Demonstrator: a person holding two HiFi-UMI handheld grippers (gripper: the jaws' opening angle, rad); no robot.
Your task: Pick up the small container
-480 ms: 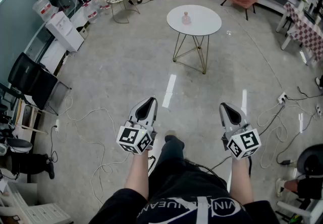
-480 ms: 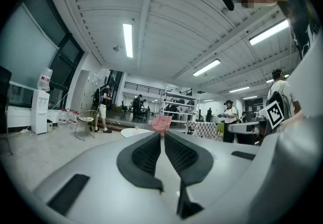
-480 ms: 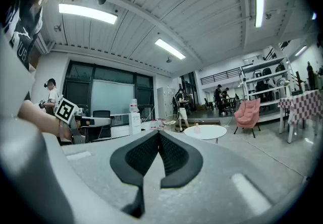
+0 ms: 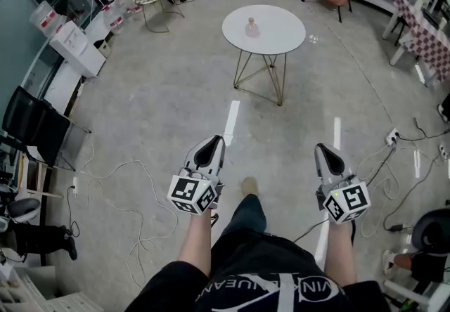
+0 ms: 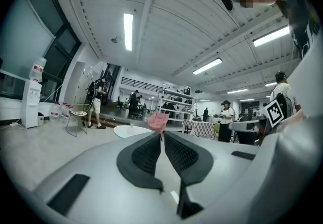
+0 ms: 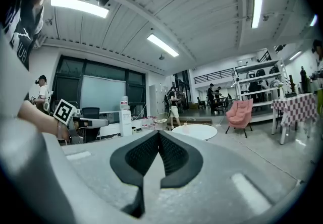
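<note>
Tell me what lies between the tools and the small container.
Between the left tool, right tool and the small container, the head view shows only grey floor and the round table's near edge.

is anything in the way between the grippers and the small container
Nothing visible does. Only floor lies between the left gripper, the right gripper and the round table, where the small container stands alone.
</note>
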